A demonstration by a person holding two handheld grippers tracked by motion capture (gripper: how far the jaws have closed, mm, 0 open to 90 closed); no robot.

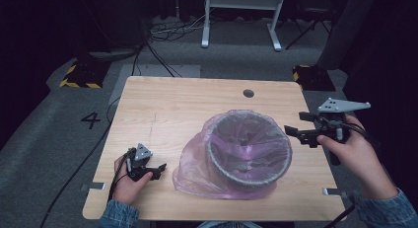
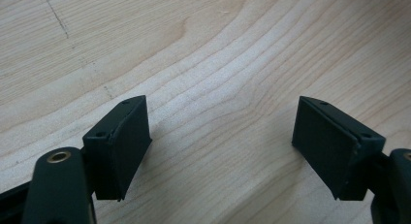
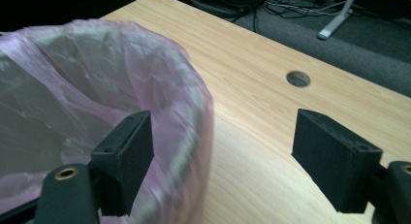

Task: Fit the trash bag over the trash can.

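Bin, grey mesh, stands upright on the table, right of centre and toward the near edge. A pink bag lines it: the film is folded over the rim all round and hangs loose down the outside, pooling in creases on the wood at the near-left foot. Inside, the bag sags in wrinkles; nothing can be made out in it. In the right gripper view the rim and bag are blurred

Right gripper, held in the person's right hand, sits just beside the bin's right rim, raised above the table. Jaws stand wide apart and grip nothing. In its own view the left jaw overlaps the bag at the rim, though contact cannot be confirmed; the right jaw is over bare wood

Left gripper, in the left hand, is low over the table at the near-left, near the bag's pooled edge but apart from it. Jaws wide apart, holding nothing; its own view shows plain wood between them

A round hole lies in the tabletop beyond the bin, toward the far edge
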